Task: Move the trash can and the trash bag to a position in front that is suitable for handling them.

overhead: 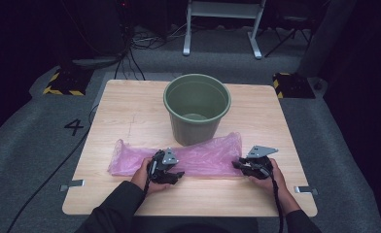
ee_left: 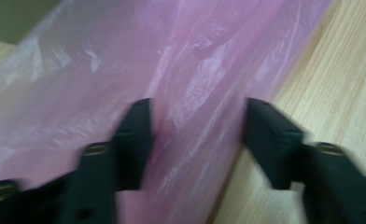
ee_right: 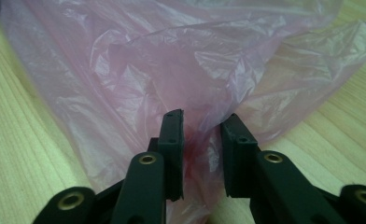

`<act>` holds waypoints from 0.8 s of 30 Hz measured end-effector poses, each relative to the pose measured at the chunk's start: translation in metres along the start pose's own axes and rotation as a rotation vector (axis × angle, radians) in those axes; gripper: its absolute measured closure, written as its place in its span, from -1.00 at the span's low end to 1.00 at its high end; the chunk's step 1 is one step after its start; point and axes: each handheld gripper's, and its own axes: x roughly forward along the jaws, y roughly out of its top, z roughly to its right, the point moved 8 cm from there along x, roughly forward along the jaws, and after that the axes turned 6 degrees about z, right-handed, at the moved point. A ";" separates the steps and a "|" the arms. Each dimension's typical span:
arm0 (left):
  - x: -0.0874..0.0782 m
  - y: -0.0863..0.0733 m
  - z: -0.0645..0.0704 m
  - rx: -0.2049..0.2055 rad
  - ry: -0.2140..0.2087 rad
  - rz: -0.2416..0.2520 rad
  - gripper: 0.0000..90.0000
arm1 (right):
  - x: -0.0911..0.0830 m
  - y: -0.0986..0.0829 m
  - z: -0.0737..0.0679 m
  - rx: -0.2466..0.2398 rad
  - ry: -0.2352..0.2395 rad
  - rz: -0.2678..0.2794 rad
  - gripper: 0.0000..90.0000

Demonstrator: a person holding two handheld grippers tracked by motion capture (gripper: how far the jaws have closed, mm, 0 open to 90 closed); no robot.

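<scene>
One pink plastic bag (overhead: pixel 198 156) is laid flat across the near half of one wooden table (overhead: pixel 130 111), stretched from left to right, just in front of one green bucket (overhead: pixel 197 108) that stands upright near the table's far middle. The bag's far edge is seen right at the foot of the bucket; whether the two touch cannot be told.

Two grippers are held over the bag, one in each hand. The left gripper (overhead: pixel 170 174) is placed at the bag's near edge, a little left of the middle. In the left gripper view its jaws are spread wide, with the pink film (ee_left: pixel 195 93) lying between and under them and nothing pinched; that view is blurred.

The right gripper (overhead: pixel 242 166) is placed at the bag's right end. In the right gripper view its jaws are partly apart, with a crumpled fold of the bag (ee_right: pixel 204 60) gathered in the narrow gap between them; whether the film is actually gripped cannot be told.

Two metal clips are seen at the table's near corners, one left (overhead: pixel 72 184) and one right (overhead: pixel 306 190).
</scene>
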 end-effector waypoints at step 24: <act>-0.037 -0.006 -0.019 0.036 0.090 0.113 0.98 | -0.028 -0.013 0.059 0.156 -0.207 0.048 -0.48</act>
